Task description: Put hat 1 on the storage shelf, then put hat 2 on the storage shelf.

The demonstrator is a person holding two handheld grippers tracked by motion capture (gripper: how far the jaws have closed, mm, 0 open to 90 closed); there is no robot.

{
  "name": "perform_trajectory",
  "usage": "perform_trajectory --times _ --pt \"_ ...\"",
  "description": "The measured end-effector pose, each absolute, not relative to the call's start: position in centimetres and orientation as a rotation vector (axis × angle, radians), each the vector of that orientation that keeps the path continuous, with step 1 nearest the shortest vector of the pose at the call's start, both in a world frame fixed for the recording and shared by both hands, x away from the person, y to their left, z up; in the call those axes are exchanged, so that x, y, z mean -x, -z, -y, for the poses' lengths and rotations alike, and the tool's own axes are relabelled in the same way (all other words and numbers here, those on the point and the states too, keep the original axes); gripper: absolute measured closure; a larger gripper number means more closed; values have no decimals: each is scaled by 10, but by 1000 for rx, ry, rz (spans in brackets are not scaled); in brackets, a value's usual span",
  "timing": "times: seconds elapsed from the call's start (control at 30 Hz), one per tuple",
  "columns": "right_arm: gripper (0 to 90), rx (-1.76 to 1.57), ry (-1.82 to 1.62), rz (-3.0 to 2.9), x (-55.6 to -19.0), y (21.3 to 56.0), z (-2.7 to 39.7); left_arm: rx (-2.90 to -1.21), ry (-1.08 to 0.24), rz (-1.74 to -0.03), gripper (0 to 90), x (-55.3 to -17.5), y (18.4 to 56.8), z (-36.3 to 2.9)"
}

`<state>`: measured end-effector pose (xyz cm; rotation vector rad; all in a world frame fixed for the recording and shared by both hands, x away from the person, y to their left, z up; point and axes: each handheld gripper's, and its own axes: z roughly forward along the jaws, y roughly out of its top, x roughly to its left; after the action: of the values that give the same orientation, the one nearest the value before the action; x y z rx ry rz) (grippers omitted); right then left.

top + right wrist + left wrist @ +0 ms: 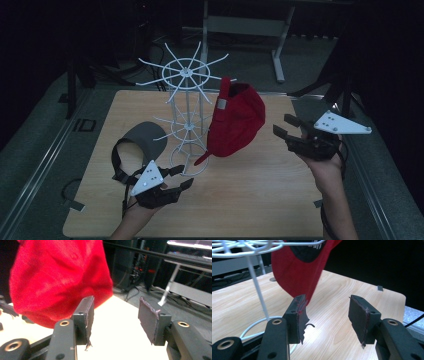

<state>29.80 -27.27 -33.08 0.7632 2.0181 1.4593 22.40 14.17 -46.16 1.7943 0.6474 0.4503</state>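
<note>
A white wire rack (186, 115) stands in the middle of the wooden table (250, 200). A red cap (235, 122) hangs from one of its upper prongs on the right side. A grey visor cap (142, 140) with a black strap lies on the table left of the rack's base. My left gripper (181, 176) is open near the rack's base ring, with nothing between its jaws. In the left gripper view, the left gripper (327, 307) points at the red cap (297, 272) and the rack (257, 287). My right gripper (284, 125) is open just right of the cap, apart from it. The right gripper (116, 307) has the red cap (60, 280) beyond its left jaw.
A grey metal desk frame (245, 25) stands behind the table. Dark stand legs (340, 87) rise at the table's back right corner. A metal rail (50, 150) runs along the left edge. The surroundings are dark.
</note>
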Motion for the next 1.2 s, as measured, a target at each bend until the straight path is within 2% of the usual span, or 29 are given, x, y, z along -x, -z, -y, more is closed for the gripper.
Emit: perform_trajectory --times 0.13,0.27,0.43,0.63,0.8,0.9,1.03,1.2 --pt "437 -847 -1444 -2022 -295 347 283 -1793 -469 -670 491 -222 463 -152" --pt "245 -855 -1382 -2065 -290 366 286 -1806 -520 -705 491 -218 466 -170" --pt "131 -869 -1415 -2091 -285 390 295 -1780 -577 -786 490 -211 472 -200" --pt "130 -848 -1475 -2117 -281 413 305 -1752 -656 -915 481 -207 481 -243" --pt "136 -846 -1410 -2126 -277 429 307 -1736 -663 -1041 447 -207 495 -272" --pt "137 -859 -1386 -2130 -276 439 308 -1750 -656 -1102 421 -210 506 -282" --pt "138 -886 -1364 -2148 -277 453 309 -1805 -609 -1168 343 -220 523 -289" --pt "138 -917 -1341 -2152 -278 466 312 -1878 -606 -1215 337 -236 538 -294"
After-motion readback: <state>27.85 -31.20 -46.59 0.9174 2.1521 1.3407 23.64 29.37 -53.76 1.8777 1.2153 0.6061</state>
